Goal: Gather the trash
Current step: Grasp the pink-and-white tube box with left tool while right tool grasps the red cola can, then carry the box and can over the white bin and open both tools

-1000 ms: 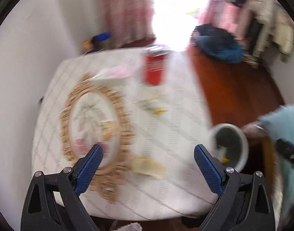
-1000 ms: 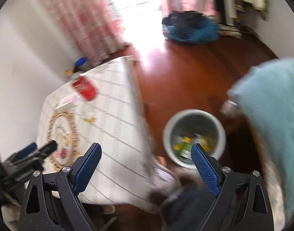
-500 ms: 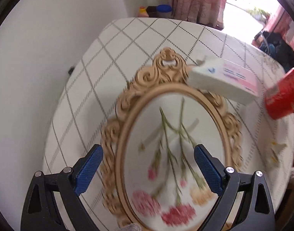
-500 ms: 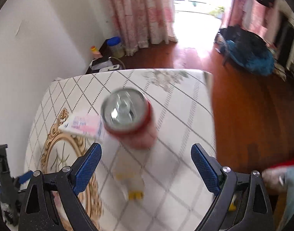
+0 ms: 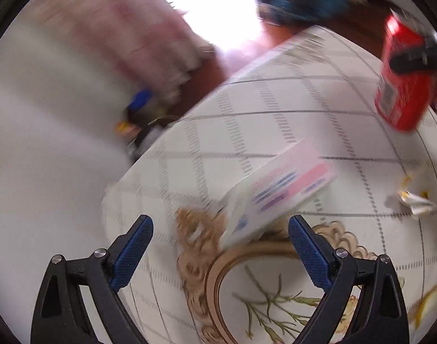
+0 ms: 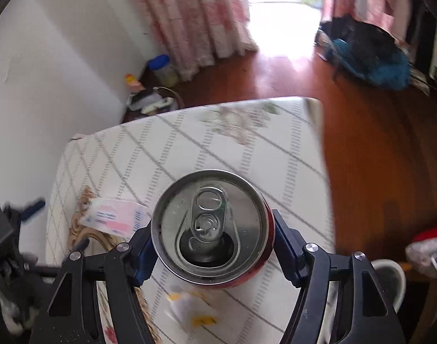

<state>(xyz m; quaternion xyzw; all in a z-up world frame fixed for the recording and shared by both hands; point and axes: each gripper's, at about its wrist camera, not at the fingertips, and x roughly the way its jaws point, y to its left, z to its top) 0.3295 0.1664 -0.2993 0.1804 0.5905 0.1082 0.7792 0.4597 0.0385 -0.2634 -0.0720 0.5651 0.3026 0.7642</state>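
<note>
Right tongs [image 6: 212, 239]: closed around the red can [image 6: 209, 226], one blue pad on each side of its body, just under the rim.
Can: upright on the desk [image 6: 247, 143], seen from above; silver top, pull tab in place, mouth already open. In the left wrist view it shows as a red cylinder [image 5: 401, 77] at the far right, with a dark finger of the right tongs across it.
Left tongs [image 5: 219, 242]: spread wide, gripping nothing, hovering over the desk with the pink-and-white box [image 5: 278, 197] ahead of them, between the two fingertips.
Box: lies flat with one end on the ornate gold frame [image 5: 207, 269] printed on the cloth; from the right wrist view it sits just left of the can [image 6: 112, 219].
Wrapper: a crumpled white and yellow scrap [image 6: 189, 312] on the desk near the can, close to the camera; blurred.
Desk surface: white cloth with a grey lattice pattern and a flower picture inside the gold oval.
Bin: a white round bin [image 6: 390, 281] on the floor at the desk's right side, partly hidden by the tongs.
Room: dark red wooden floor [image 6: 376, 149], pink floral curtain [image 6: 195, 17], white wall [image 6: 46, 57], a blue and black heap [image 6: 370, 57] by the bright doorway.
Writing: blue print and a barcode on the box, too blurred to read; nothing legible on the can.
</note>
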